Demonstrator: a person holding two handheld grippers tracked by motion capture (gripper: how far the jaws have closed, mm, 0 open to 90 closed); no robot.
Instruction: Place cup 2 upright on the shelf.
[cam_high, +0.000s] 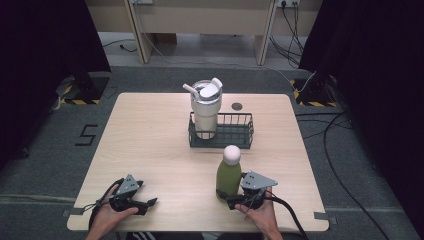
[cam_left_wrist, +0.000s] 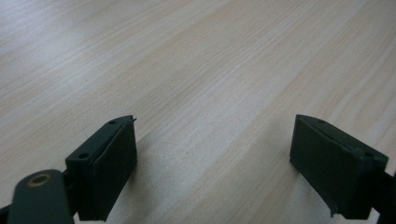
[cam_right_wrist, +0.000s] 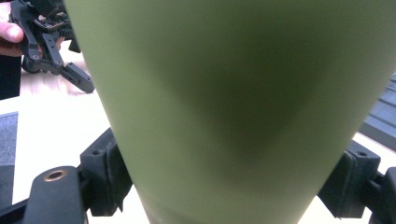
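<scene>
Right tool (cam_high: 231, 198) clamps the green bottle (cam_high: 228, 177) low; lifted, it may tip; left tool (cam_high: 145, 202) gapes empty on the desk (cam_high: 150, 145).

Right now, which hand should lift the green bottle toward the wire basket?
Right. The right gripper has its jaws against both sides of the green bottle, just short of the wire basket. The left gripper sits open over bare table.

Wire basket (cam_high: 235, 134) with white tumbler (cam_high: 205, 111) blocks far centre; green bottle (cam_high: 228, 175) stands near right; left half of table (cam_high: 145, 150) open.
</scene>
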